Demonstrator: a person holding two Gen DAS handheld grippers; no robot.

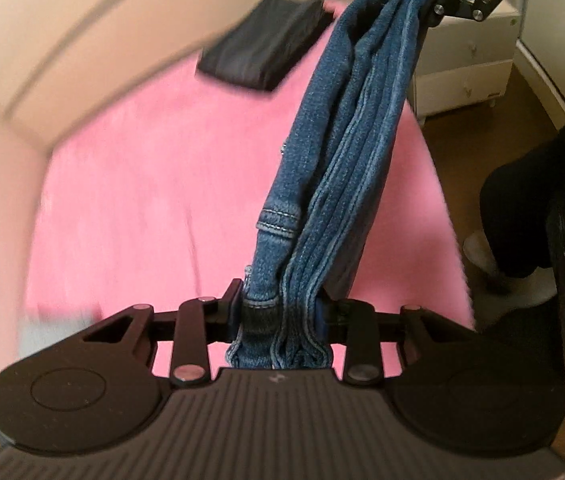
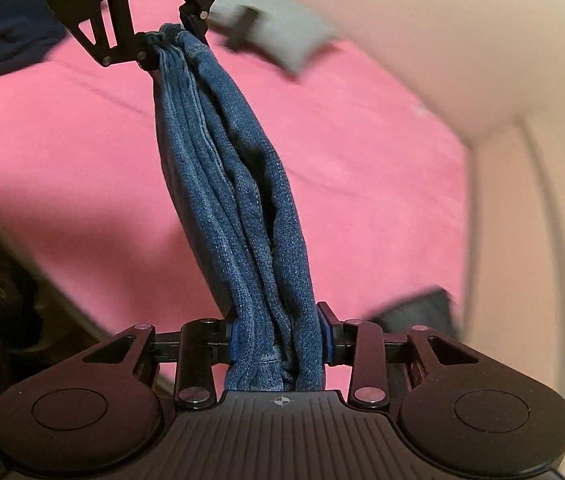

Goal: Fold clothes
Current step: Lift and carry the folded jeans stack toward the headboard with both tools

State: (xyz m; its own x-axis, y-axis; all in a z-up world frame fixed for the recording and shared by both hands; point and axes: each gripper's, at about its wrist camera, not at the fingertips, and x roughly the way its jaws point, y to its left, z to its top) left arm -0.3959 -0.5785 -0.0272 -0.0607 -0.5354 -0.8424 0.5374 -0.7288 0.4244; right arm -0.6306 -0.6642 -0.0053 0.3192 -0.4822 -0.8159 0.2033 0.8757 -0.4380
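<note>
While both claws clamp its ends, the jeans [image 1: 334, 152] stretch lengthwise between them.

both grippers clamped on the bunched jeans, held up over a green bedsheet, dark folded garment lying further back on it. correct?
One thing is off: the bedsheet is pink, not green, as both wrist views show. The rest holds: left gripper and right gripper clamp the bunched jeans, and the dark folded garment lies further back.
</note>
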